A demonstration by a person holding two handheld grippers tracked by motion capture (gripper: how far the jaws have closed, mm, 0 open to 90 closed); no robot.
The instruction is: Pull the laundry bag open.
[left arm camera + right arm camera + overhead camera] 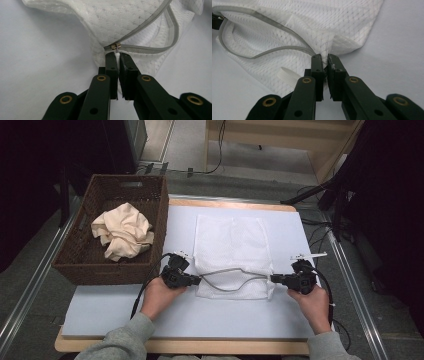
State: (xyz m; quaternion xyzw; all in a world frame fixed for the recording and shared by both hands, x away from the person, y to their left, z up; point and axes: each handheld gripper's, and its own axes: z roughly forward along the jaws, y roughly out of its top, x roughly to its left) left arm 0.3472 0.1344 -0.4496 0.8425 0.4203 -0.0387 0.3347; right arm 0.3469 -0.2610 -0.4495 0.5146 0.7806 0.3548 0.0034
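Between the hands, the zipper [232,272] runs left-right: left gripper [117,56] pinches its pull (at the left end), right gripper [325,60] clamps the mesh bag [232,245].

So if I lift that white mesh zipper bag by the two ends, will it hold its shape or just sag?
The white mesh zipper bag will probably sag: its thin netting already puckers where the right gripper pinches a corner. It looks light and flat, seemingly empty. The open grey zipper curls loosely, so the mouth may gape while the left gripper holds the pull.
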